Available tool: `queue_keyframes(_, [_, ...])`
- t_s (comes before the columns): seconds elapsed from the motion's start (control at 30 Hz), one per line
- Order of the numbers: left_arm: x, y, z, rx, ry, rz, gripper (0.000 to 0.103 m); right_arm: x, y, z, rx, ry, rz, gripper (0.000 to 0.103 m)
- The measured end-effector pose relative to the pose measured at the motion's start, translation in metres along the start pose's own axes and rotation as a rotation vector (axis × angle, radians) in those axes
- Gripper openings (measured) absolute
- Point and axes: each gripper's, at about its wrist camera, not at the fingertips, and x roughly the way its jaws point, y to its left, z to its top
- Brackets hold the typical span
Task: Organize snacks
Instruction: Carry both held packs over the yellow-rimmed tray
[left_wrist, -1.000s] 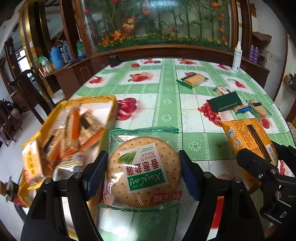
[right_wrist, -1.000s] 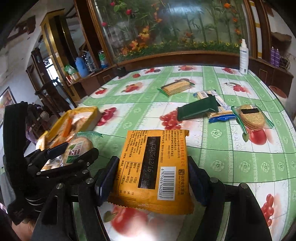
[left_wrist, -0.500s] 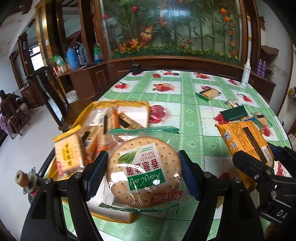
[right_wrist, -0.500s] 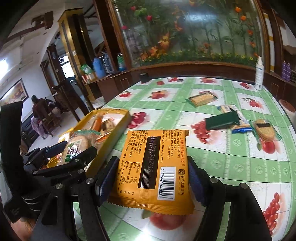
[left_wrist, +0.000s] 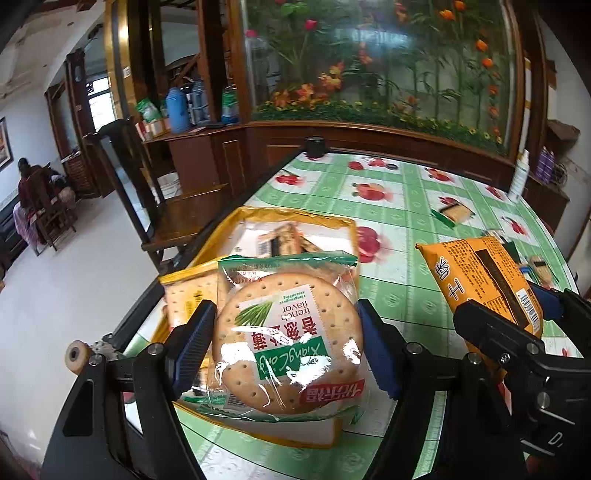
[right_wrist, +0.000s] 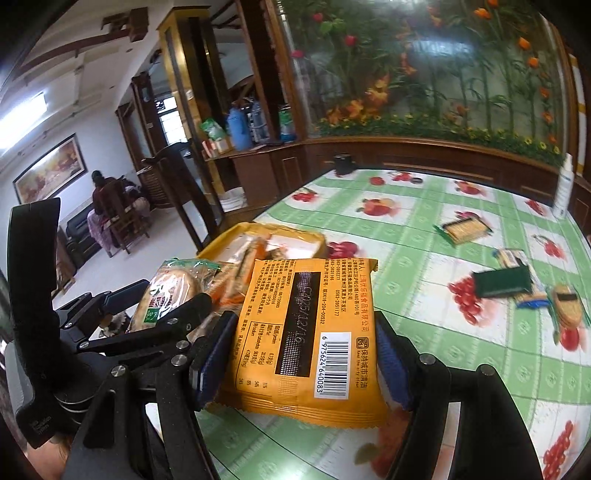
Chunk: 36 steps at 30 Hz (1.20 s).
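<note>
Tablecloth, green-checked with fruit prints, beneath floral mural.

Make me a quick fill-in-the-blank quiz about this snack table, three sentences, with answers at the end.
1. The left gripper is shut on a ____ cracker pack.
2. The right gripper is shut on an ____ packet showing its barcode.
3. The yellow tray sits near the table's ____ edge in both views.

Answers: round; orange; left
</note>
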Motion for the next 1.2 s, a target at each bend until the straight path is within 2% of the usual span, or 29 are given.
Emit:
queue_keyframes(0.37, [0.014, 0.034, 0.002, -0.053, 0.015, 0.045, 0.076, 0.034, 0.030, 0.018, -0.047, 0.024, 0.045, 0.073])
queue_keyframes(1.2, [0.062, 0.082, -0.003, -0.134, 0.102, 0.115, 0.076, 0.121, 0.057, 0.040, -0.096, 0.097, 0.113, 0.072])
